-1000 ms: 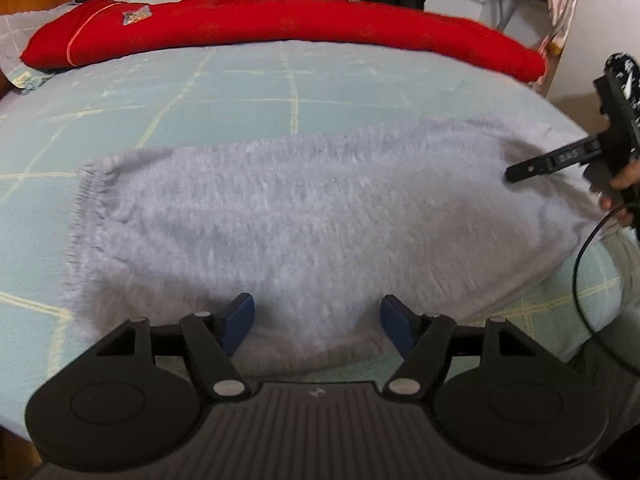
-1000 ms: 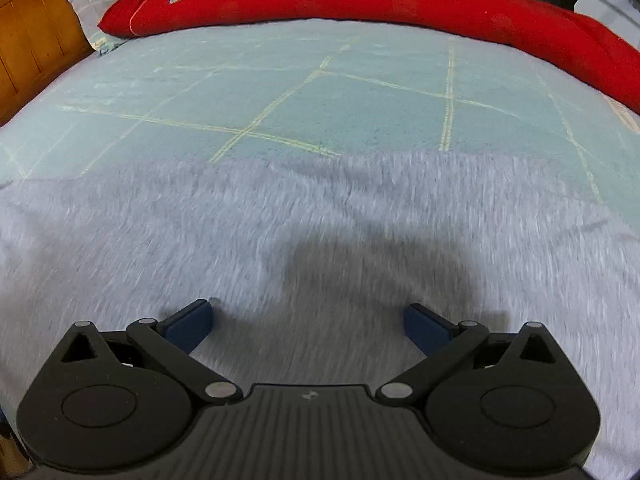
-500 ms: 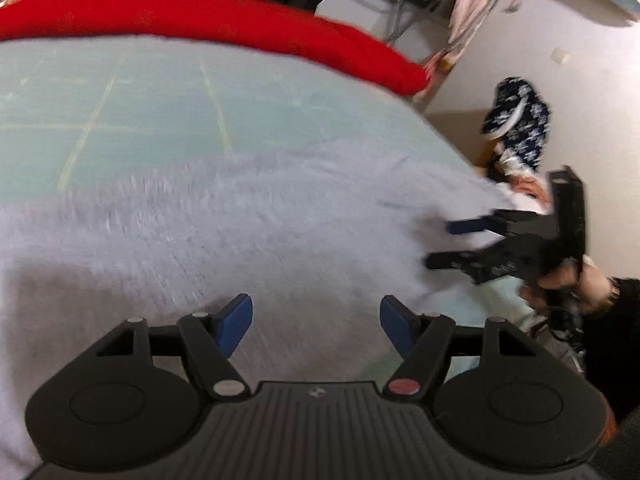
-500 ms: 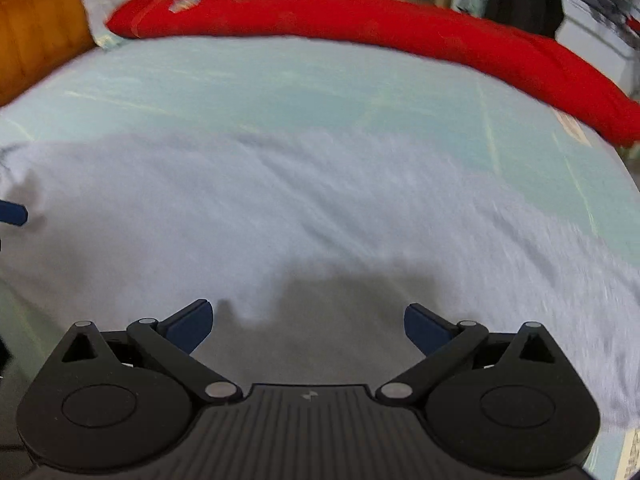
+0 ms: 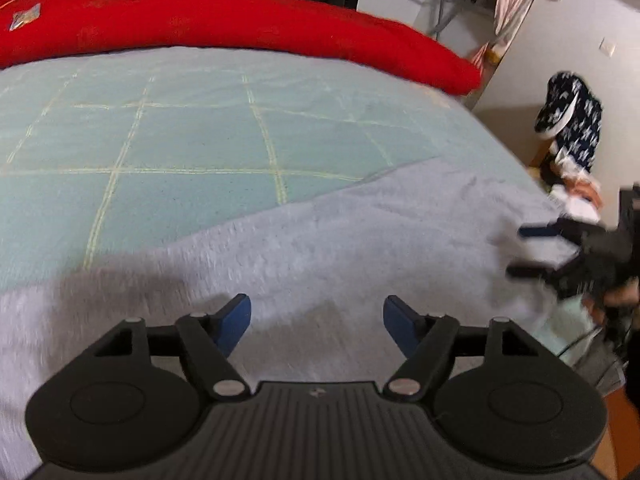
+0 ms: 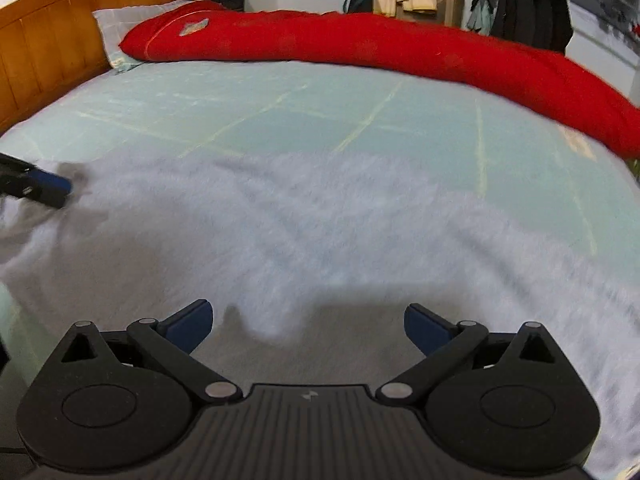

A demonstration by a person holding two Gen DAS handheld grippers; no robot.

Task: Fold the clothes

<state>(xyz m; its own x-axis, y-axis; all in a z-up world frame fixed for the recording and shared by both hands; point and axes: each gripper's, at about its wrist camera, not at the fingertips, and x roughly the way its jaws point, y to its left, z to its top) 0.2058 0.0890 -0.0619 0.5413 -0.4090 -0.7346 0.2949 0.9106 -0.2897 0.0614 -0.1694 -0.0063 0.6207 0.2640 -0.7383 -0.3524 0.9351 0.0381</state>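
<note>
Lying spread flat across the bed [image 5: 180, 140], the grey fleece garment [image 5: 360, 240] now has the left claw [image 5: 316, 320] swung from its elastic hem toward the middle and the right claw [image 6: 308, 320] drawn back to its edge, both released and empty, so no fold has begun.

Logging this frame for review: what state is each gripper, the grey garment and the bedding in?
left gripper: open, holding nothing
right gripper: open, holding nothing
grey garment: spread on the bed, not gripped
red duvet: rolled along the far edge
</note>
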